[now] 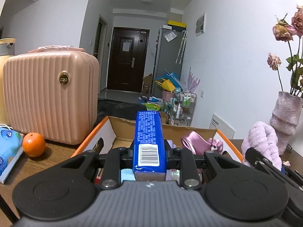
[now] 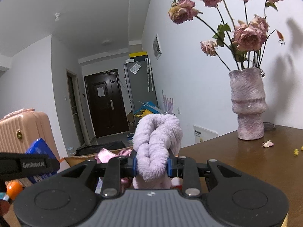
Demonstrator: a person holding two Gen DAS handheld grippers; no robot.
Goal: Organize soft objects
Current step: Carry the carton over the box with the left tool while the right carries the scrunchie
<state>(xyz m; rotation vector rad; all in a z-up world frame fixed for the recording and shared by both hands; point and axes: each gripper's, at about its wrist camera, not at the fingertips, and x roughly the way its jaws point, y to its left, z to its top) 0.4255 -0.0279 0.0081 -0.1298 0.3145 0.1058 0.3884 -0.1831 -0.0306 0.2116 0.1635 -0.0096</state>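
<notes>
My left gripper (image 1: 149,151) is shut on a blue wrapped pack (image 1: 148,138) with a barcode label, held upright over the open cardboard box (image 1: 111,130). Pink satin cloth (image 1: 193,143) and other soft items lie inside that box. My right gripper (image 2: 152,165) is shut on a fluffy lilac plush towel (image 2: 157,147), which bulges up between the blue pads. The same towel (image 1: 261,141) shows at the right of the left wrist view, beside the box's right wall. In the right wrist view the blue pack (image 2: 40,149) and the left gripper's finger appear at far left.
A pink ribbed case (image 1: 51,96) stands left of the box, with an orange (image 1: 33,144) and a blue tissue pack (image 1: 8,147) in front of it. A fuzzy vase of dried roses (image 2: 248,104) sits on the brown table (image 2: 236,157) at right, with fallen petals nearby.
</notes>
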